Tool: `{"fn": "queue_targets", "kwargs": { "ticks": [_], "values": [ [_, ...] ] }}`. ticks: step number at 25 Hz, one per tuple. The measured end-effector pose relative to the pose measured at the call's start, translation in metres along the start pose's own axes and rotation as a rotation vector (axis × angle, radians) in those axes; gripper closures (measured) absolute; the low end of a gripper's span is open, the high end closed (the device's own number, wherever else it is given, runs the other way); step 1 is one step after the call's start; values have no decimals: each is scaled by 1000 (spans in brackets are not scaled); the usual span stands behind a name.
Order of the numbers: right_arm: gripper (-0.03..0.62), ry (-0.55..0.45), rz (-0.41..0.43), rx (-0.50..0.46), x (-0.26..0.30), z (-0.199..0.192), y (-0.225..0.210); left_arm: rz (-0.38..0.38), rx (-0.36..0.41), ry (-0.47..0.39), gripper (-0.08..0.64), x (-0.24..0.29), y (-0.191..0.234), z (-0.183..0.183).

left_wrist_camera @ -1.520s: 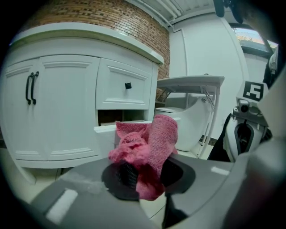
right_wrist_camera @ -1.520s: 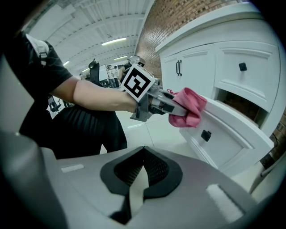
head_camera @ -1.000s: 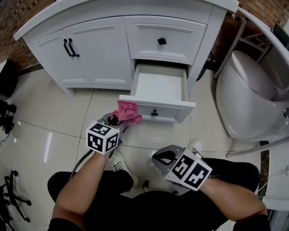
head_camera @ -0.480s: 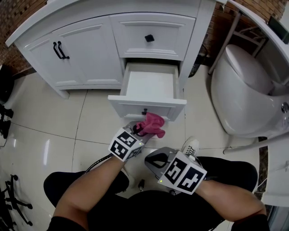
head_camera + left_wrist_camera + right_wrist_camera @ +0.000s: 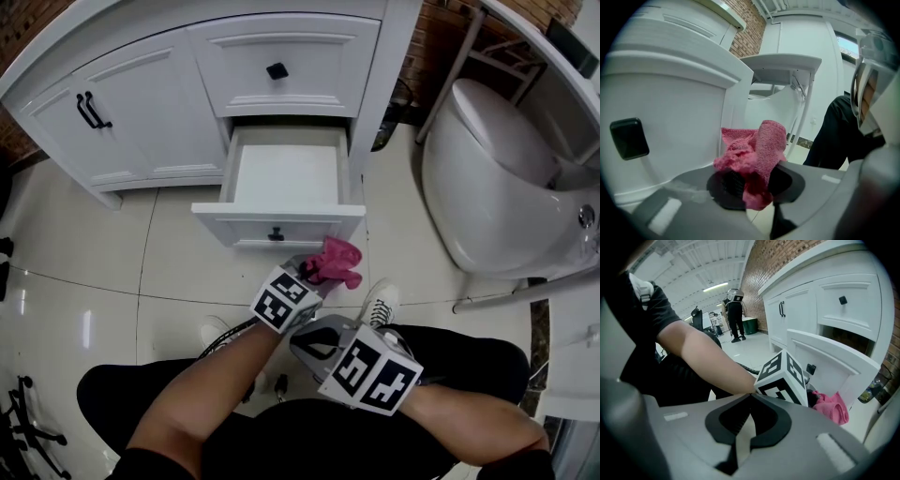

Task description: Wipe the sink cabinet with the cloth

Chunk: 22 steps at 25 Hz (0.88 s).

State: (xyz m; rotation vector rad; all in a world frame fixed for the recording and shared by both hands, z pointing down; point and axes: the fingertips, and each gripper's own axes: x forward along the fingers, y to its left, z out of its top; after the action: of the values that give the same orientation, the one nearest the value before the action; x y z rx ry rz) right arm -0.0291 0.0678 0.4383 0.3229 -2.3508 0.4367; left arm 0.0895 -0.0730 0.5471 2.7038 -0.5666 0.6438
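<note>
1. Risk: loss of the cloth (image 5: 335, 262) from the left claw (image 5: 311, 274) on a firm stroke. Cause: only a bunched fold pinched between the jaws, most of the fabric loose above them.
2. Risk: snagging on the black knob or the corner of the open drawer (image 5: 277, 228). Cause: drawer front jutting out at 11 o'clock of the cloth, close by.
3. Risk: drawer shoved or skewed under wiping pressure while pulled out.
4. Risk: knock between claws. Cause: right claw (image 5: 317, 339) near, at 6 o'clock of the left, jaws together on nothing.
5. Cloth: pink, coarse knit, crumpled into a lump, not spread flat; probably a small contact patch. Damp or dry: cannot tell.
6. Position: above the floor, at 5 o'clock of the drawer front, apart from the sink cabinet (image 5: 141, 103) doors. Contact with the drawer front not confirmed.
</note>
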Motion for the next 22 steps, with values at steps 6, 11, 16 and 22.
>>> {"fn": "queue_targets", "kwargs": {
  "ticks": [6, 11, 16, 22],
  "values": [
    [586, 2, -2, 18, 0, -5, -6, 18, -37, -32, 460, 3, 9, 6],
    [586, 5, 1, 17, 3, -4, -5, 34, -59, -53, 460, -4, 17, 3],
    [586, 13, -3, 17, 5, -5, -7, 75, -85, -36, 460, -19, 29, -11],
    [586, 18, -3, 2, 9, 0, -4, 145, -126, -40, 460, -41, 51, -24]
  ]
}}
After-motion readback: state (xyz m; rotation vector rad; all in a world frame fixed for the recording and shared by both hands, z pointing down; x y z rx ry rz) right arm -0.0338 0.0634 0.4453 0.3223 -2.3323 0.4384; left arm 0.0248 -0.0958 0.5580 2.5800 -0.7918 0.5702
